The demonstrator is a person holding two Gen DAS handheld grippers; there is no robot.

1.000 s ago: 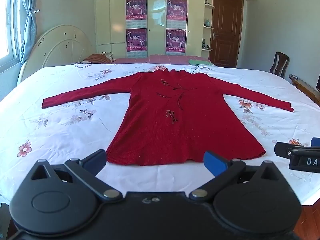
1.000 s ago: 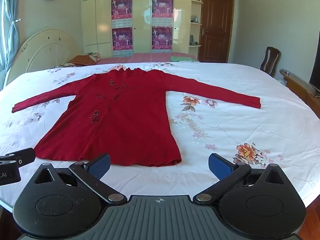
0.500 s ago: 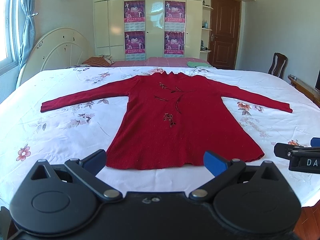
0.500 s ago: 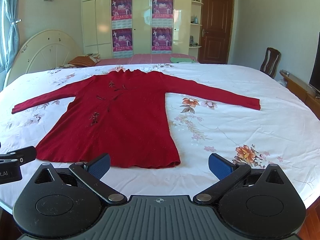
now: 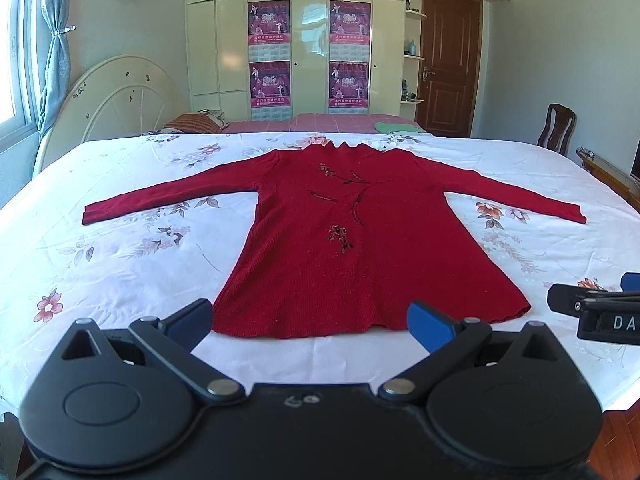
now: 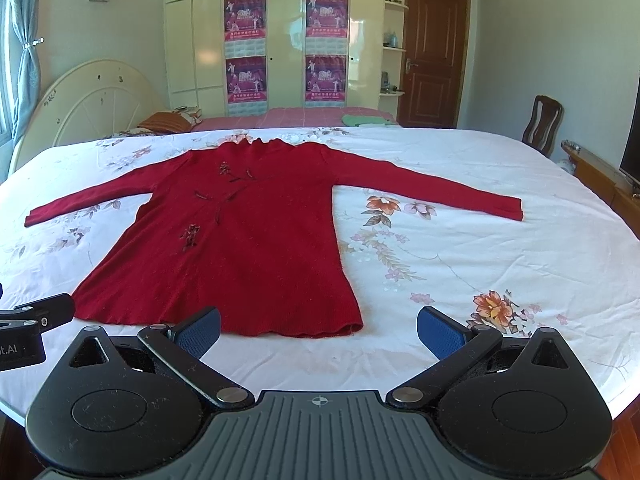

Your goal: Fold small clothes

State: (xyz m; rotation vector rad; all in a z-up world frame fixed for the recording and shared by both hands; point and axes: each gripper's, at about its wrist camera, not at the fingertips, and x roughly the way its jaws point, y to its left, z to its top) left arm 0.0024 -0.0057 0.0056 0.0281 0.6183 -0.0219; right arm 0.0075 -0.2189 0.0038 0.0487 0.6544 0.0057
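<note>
Here, the sweater (image 5: 352, 248) lies flat at frame centre on the bed (image 5: 120, 264) — unchanged since a second ago, unfolded — left gripper (image 5: 310, 318) and right gripper (image 6: 320, 326) both spread, empty.

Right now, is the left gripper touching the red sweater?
Apart. The left wrist view shows the open left gripper short of the red sweater's hem.

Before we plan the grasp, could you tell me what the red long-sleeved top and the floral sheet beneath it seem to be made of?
The red long-sleeved top looks like a fine ribbed knit, matte, possibly wool or acrylic: faint vertical ribs, a wavy hem. The white floral bedsheet looks like thin woven cotton, smooth and matte, with printed flowers and shallow creases.
</note>
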